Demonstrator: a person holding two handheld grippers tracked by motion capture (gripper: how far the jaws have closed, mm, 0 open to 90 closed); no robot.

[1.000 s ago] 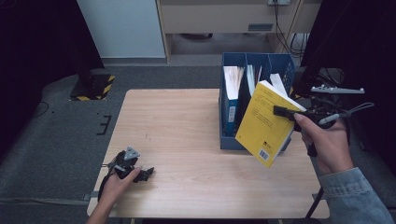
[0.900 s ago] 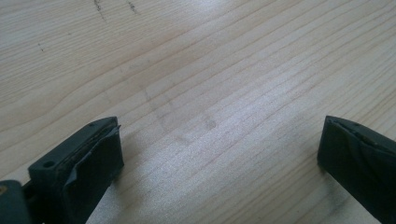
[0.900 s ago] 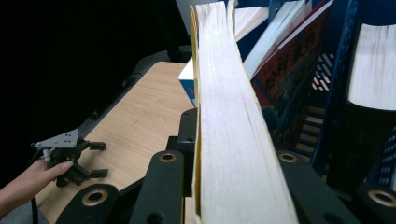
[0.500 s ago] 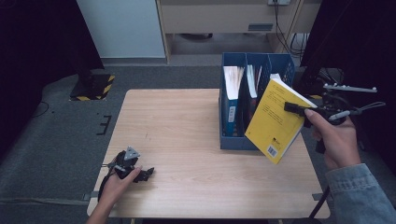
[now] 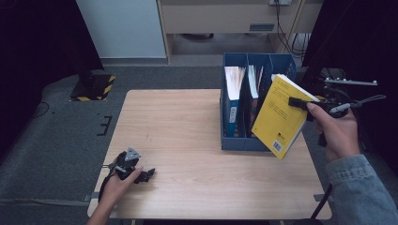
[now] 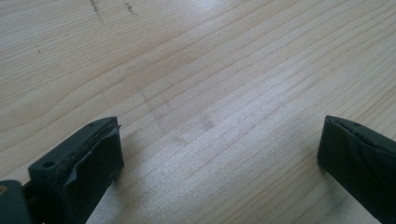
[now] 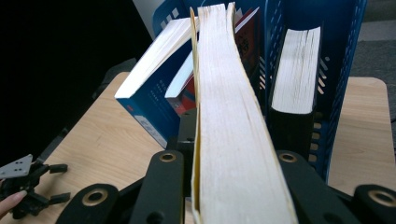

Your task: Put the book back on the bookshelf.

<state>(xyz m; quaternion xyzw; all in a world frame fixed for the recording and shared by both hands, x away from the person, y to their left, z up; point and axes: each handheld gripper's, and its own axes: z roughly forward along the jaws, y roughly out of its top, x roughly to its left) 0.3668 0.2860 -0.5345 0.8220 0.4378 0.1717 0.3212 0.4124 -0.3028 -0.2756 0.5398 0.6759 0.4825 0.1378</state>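
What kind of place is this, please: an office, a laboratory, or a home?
Probably a lab or office work corner. A plain wooden table stands on grey carpet, cables hang behind, a blue file rack holds books, and a yellow-black marked base stands nearby.

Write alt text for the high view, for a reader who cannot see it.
A person's right gripper clamps a yellow book, tilted in the air beside a blue file box of books on a wooden table. The left gripper rests on the table's near left corner.
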